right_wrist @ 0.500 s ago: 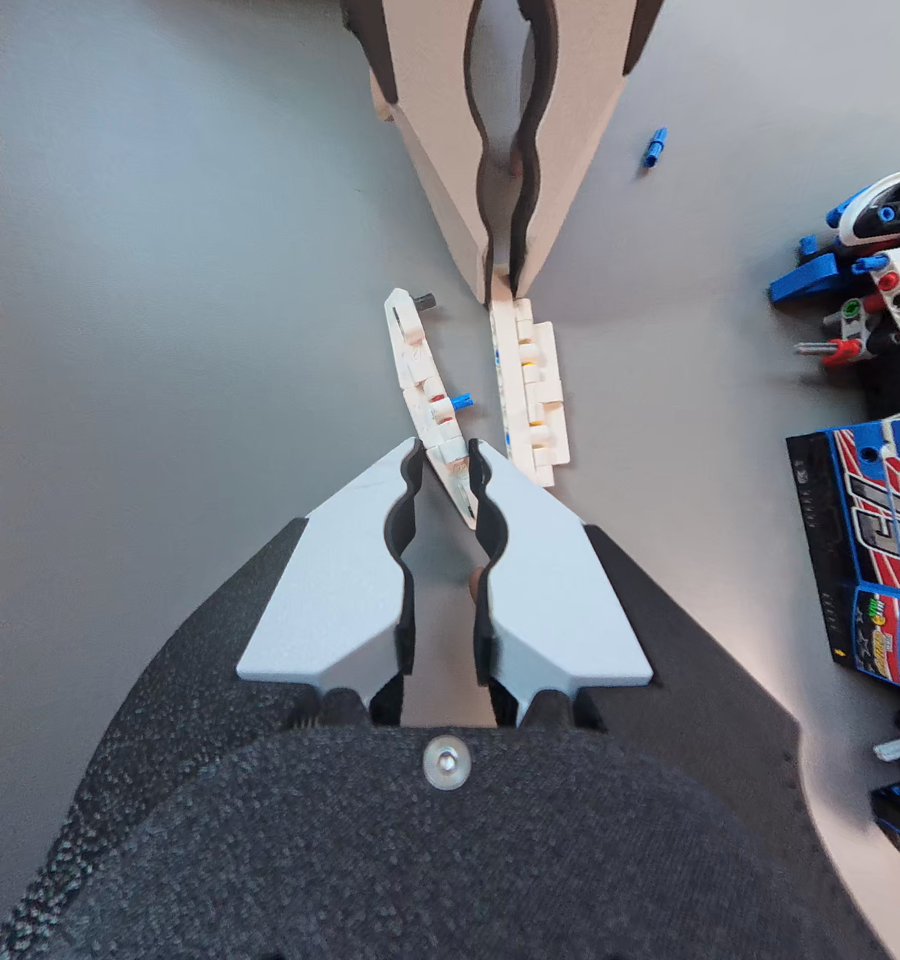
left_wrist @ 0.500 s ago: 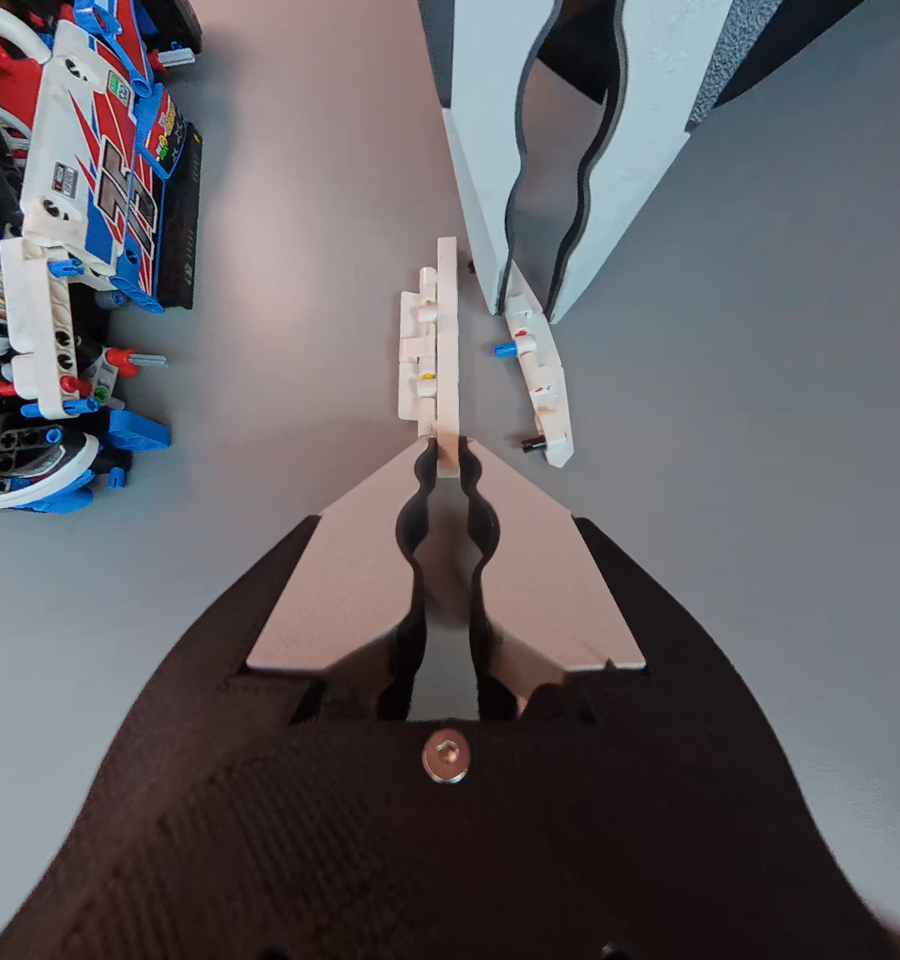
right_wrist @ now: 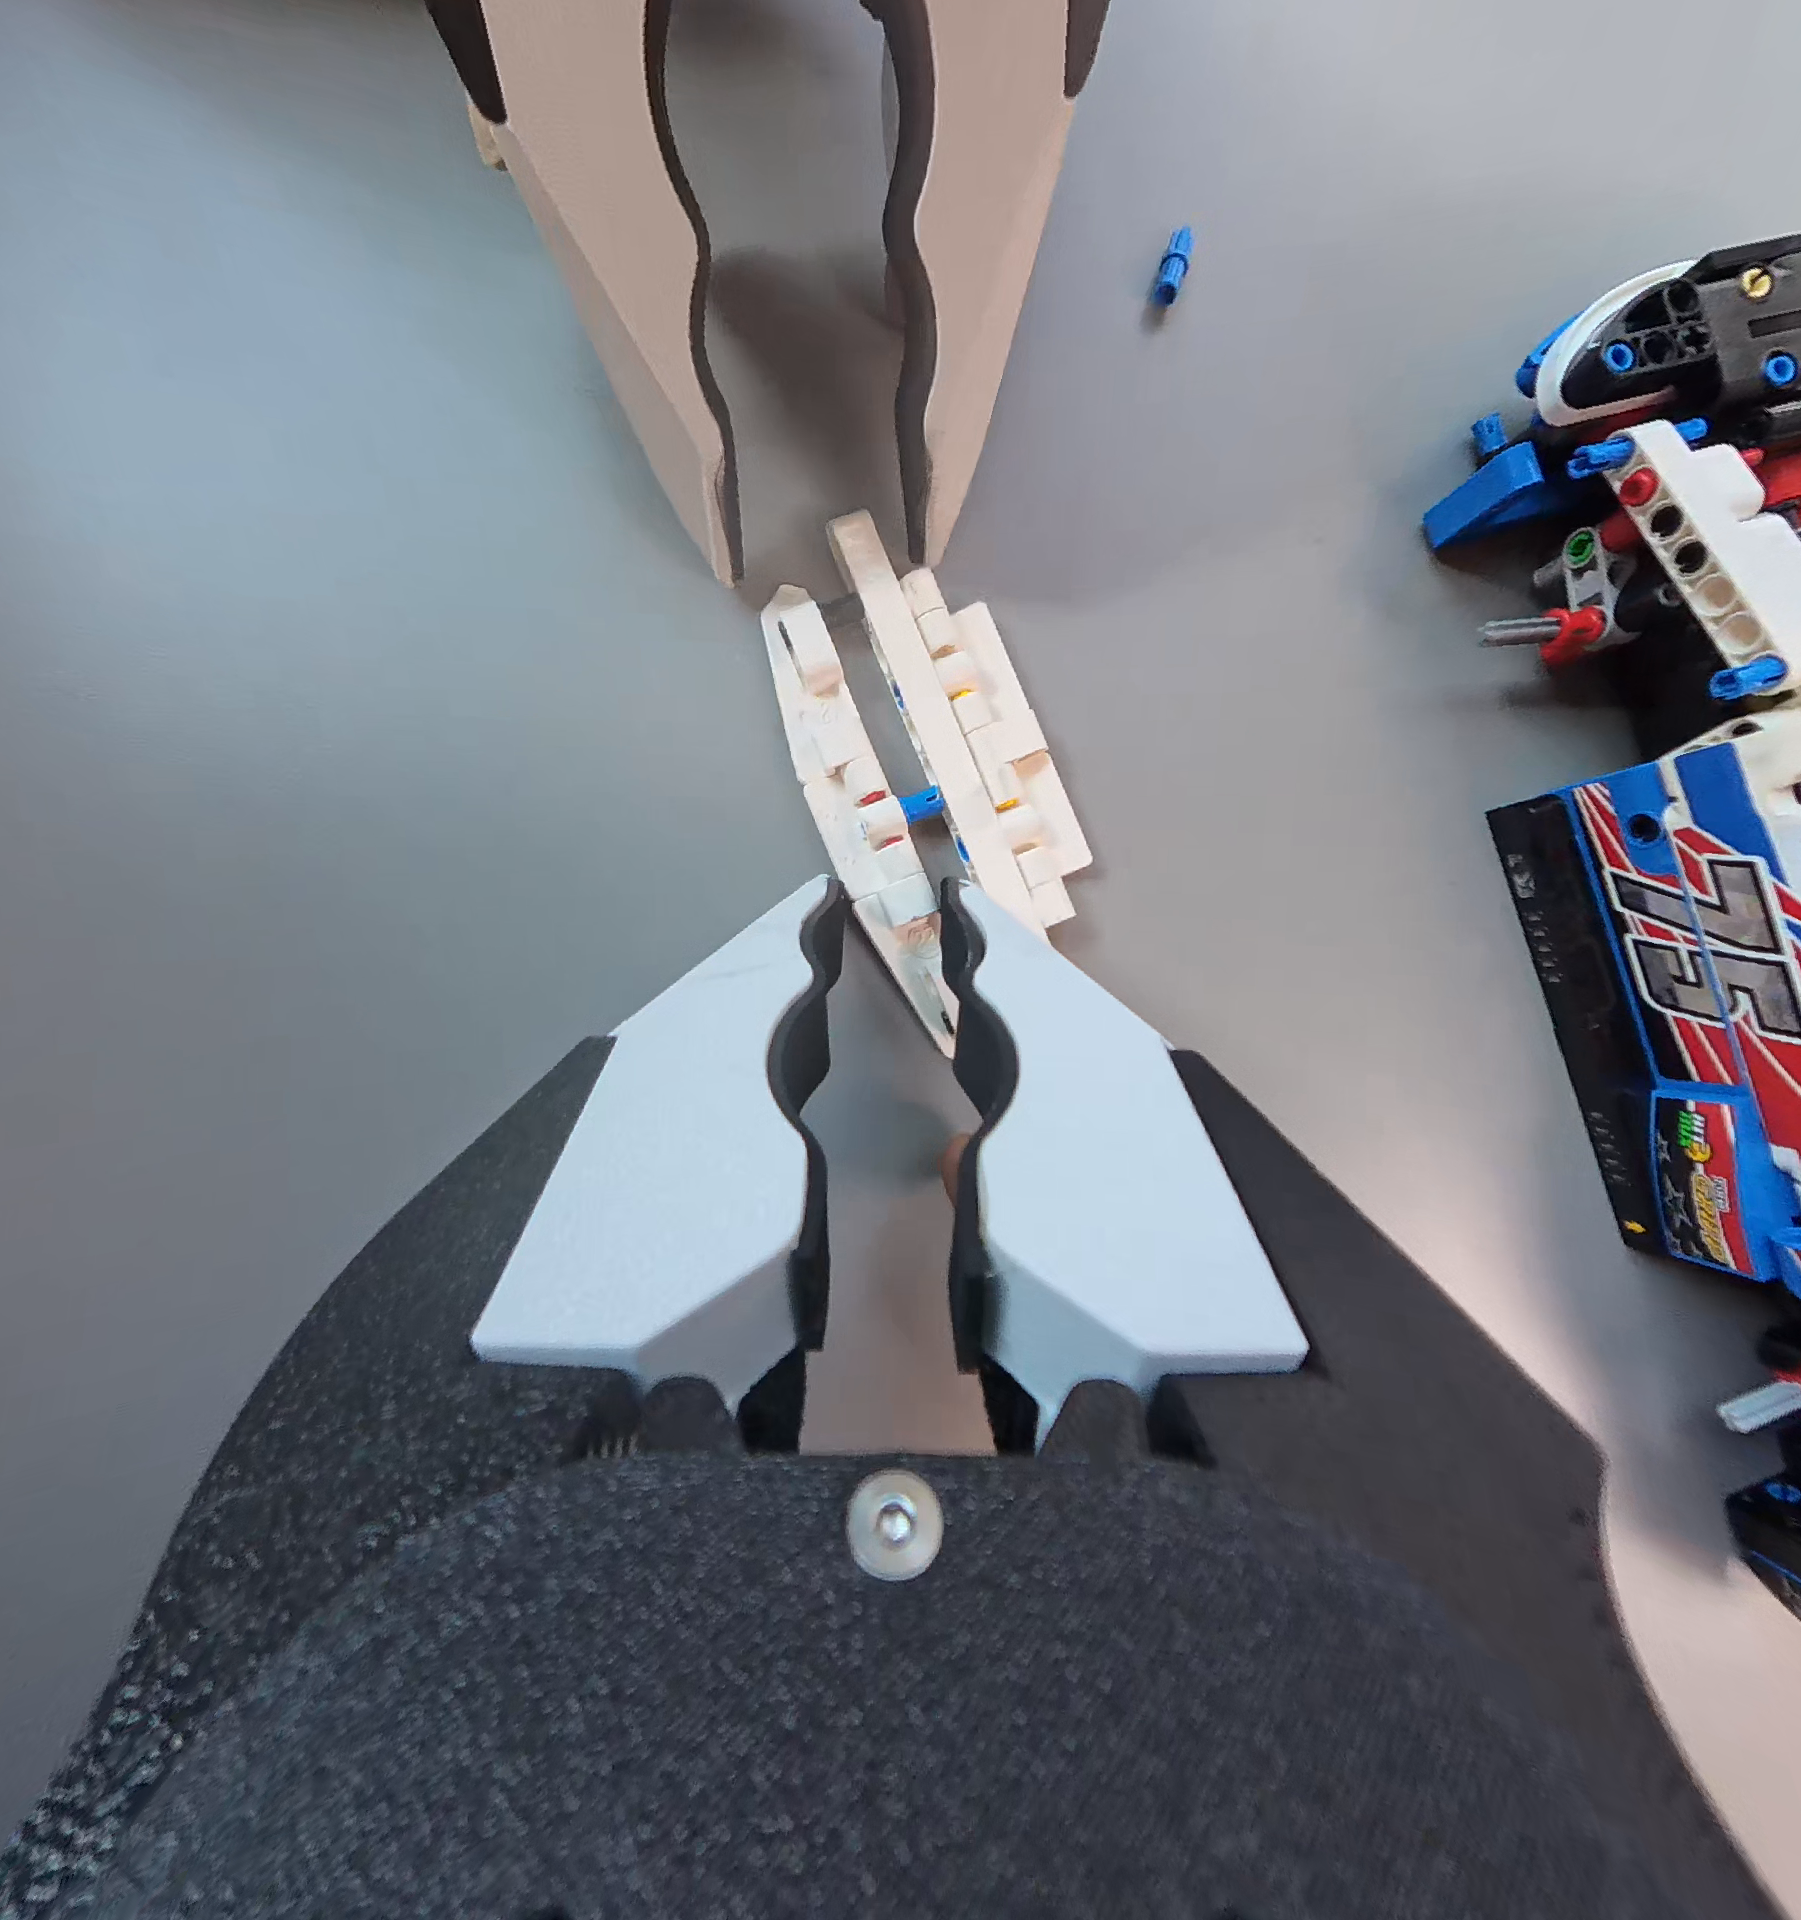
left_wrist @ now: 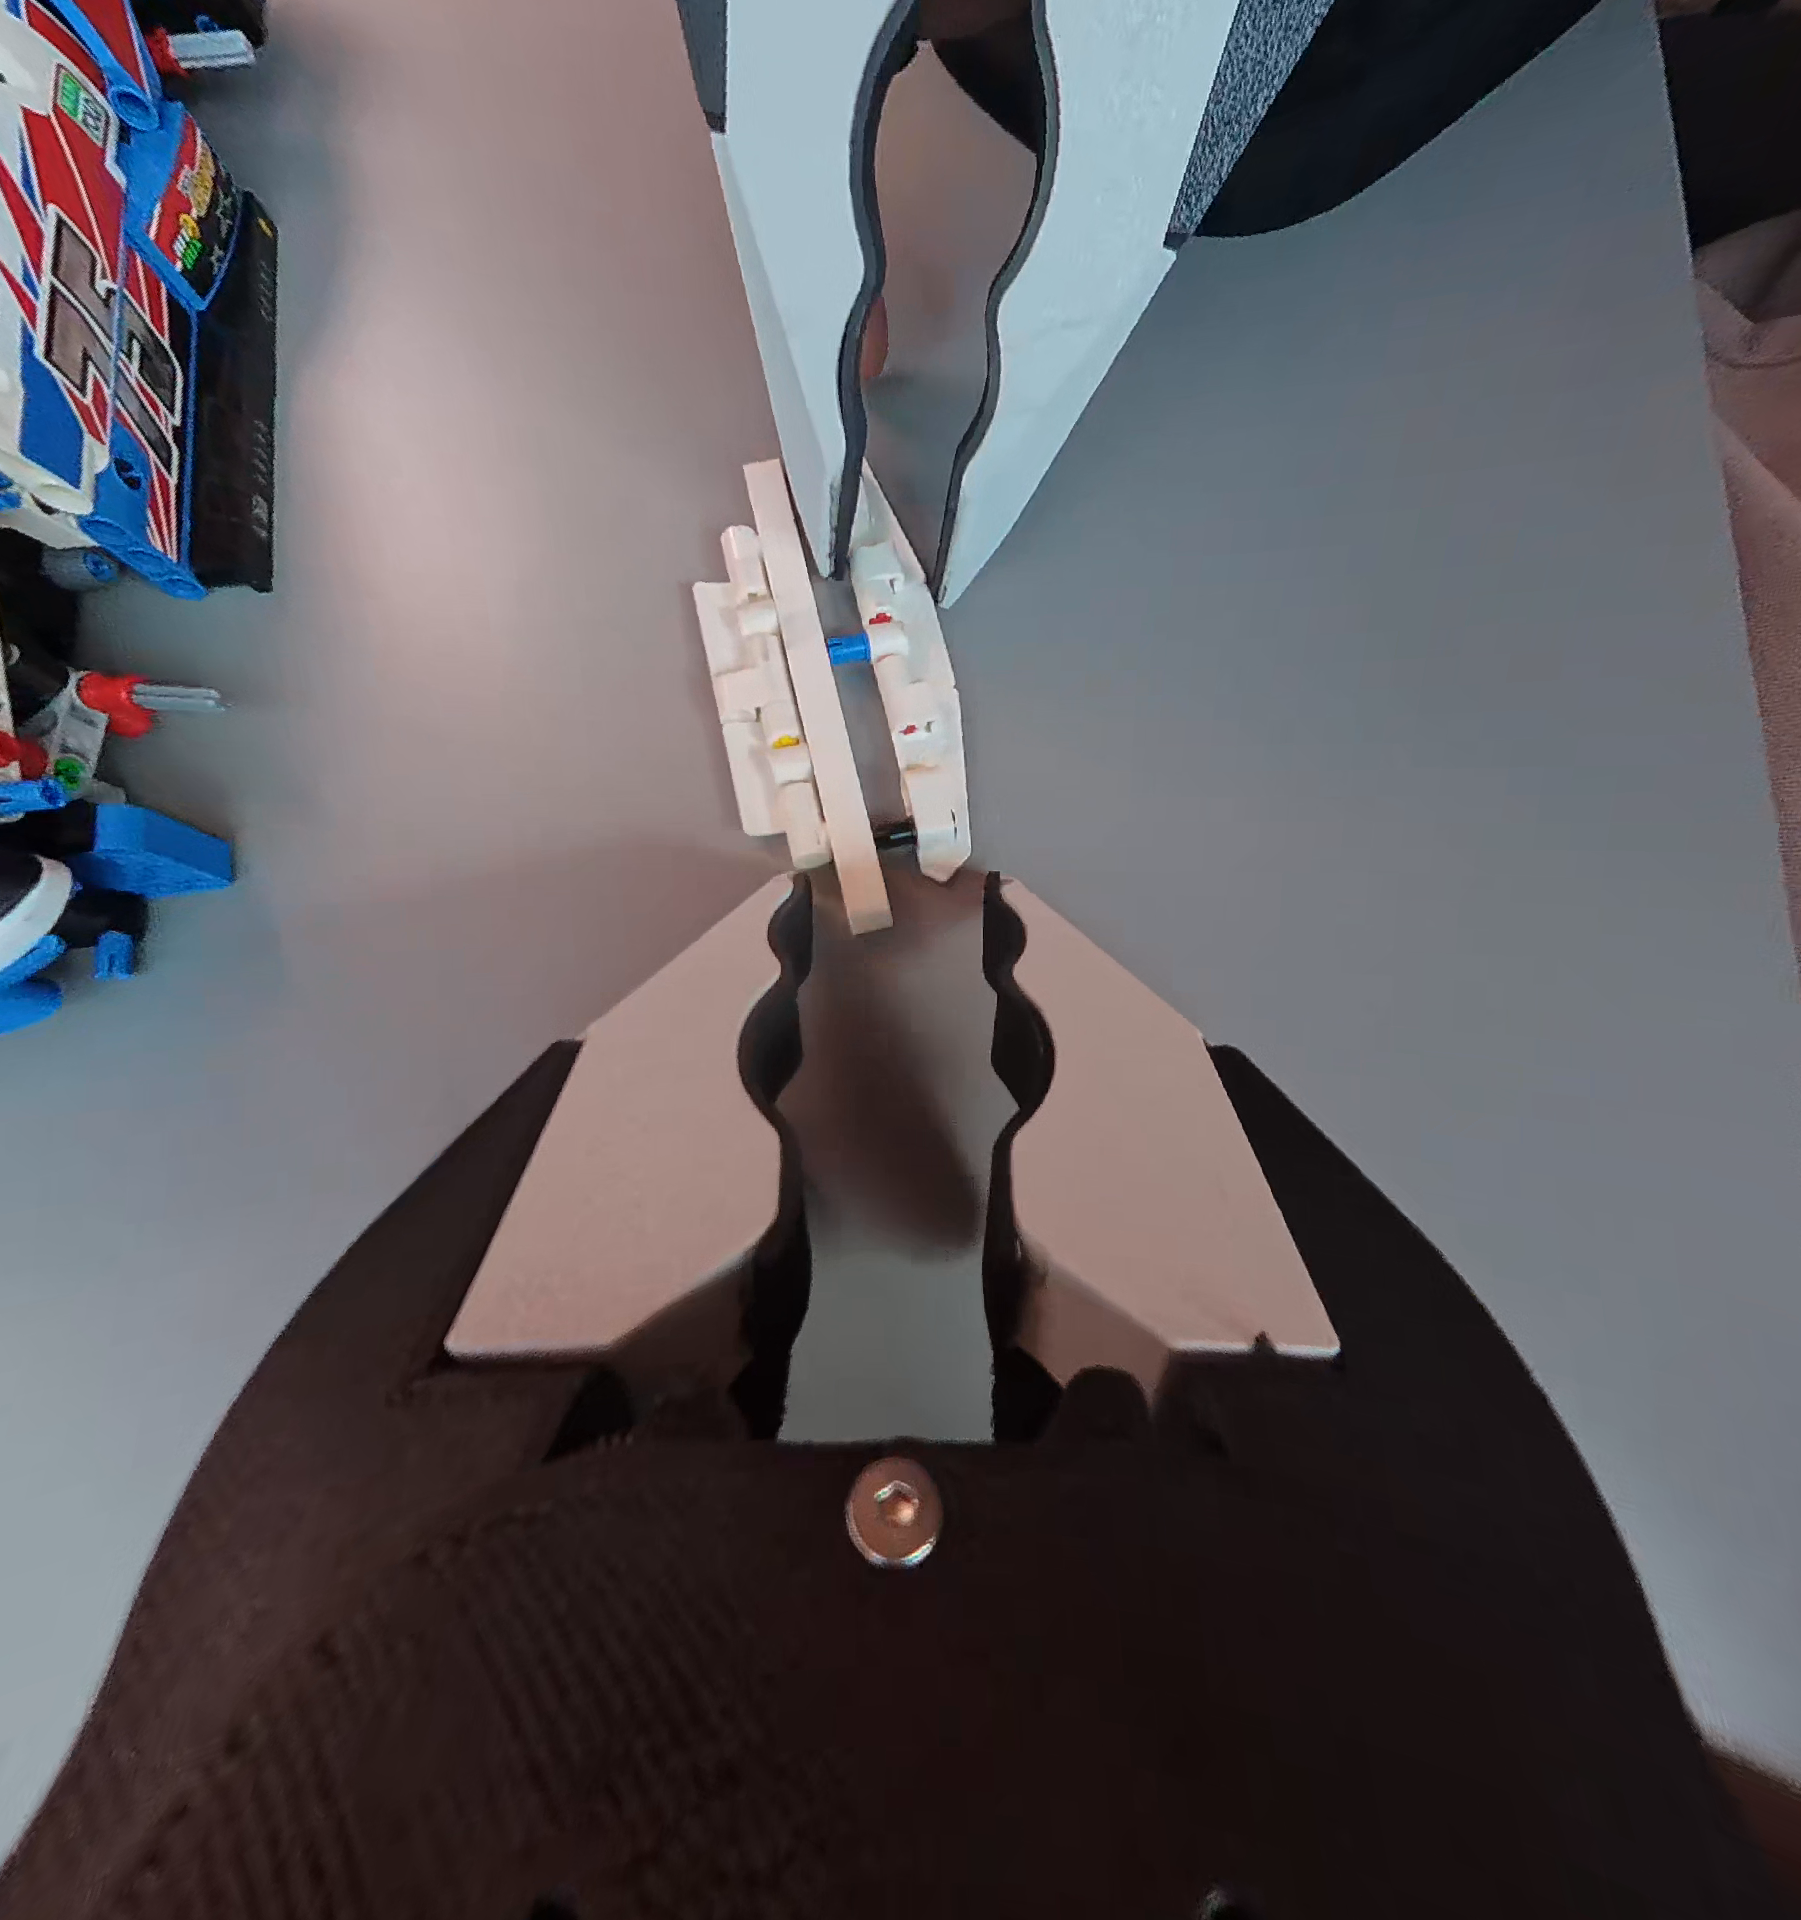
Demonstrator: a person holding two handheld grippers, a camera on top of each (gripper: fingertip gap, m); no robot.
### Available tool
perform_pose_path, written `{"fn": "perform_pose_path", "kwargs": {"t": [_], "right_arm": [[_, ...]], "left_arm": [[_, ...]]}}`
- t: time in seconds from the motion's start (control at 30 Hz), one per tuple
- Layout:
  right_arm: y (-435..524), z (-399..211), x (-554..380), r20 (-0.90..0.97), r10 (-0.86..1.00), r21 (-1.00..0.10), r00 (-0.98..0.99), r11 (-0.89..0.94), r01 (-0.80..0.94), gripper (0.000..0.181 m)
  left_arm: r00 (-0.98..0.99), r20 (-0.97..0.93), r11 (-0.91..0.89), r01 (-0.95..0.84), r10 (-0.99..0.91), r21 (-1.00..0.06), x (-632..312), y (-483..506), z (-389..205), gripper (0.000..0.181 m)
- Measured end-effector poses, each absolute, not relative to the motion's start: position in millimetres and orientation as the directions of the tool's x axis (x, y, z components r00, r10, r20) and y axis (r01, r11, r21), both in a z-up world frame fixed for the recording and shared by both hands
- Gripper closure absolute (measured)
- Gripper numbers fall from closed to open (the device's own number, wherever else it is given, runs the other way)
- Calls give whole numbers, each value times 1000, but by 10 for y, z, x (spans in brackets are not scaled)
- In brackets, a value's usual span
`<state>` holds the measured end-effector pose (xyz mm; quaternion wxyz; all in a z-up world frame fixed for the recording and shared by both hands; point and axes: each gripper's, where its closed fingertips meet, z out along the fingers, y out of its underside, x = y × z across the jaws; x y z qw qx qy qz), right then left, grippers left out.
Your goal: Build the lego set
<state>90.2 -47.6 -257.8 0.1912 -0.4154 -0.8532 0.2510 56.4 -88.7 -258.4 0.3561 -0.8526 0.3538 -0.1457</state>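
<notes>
Surface: plain grey tabletop (left_wrist: 1395,831) under both tools.
Left gripper (left_wrist: 891,883): tan fingers spread wide, gripping nothing; the near end of the flat white panel (left_wrist: 823,727) lies in the gap.
Right gripper (right_wrist: 891,914): grey fingers narrowed around the tail of the curved white panel (right_wrist: 844,758), contact with the pads unclear.
Panels: side by side at mid-table, bridged by a blue pin (right_wrist: 919,802).
Race car (right_wrist: 1706,831): partly built, well apart at the table edge.
Loose blue pin (right_wrist: 1171,265): alone beyond the car.
</notes>
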Motion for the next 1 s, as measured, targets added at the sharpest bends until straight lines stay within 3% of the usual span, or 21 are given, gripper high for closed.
{"fn": "perform_pose_path", "kwargs": {"t": [0.57, 1.0], "right_arm": [[-463, -2557, 864, 111, 821, -619, -560, 498, 608, 164], [-139, -2464, 940, 89, 796, -636, -599, 509, 581, 148]], "left_arm": [[722, -29, -485, -494, -691, -722, 582, -819, -2577, 158], [737, 18, -506, -446, -676, -738, 537, -814, -2534, 152]]}}
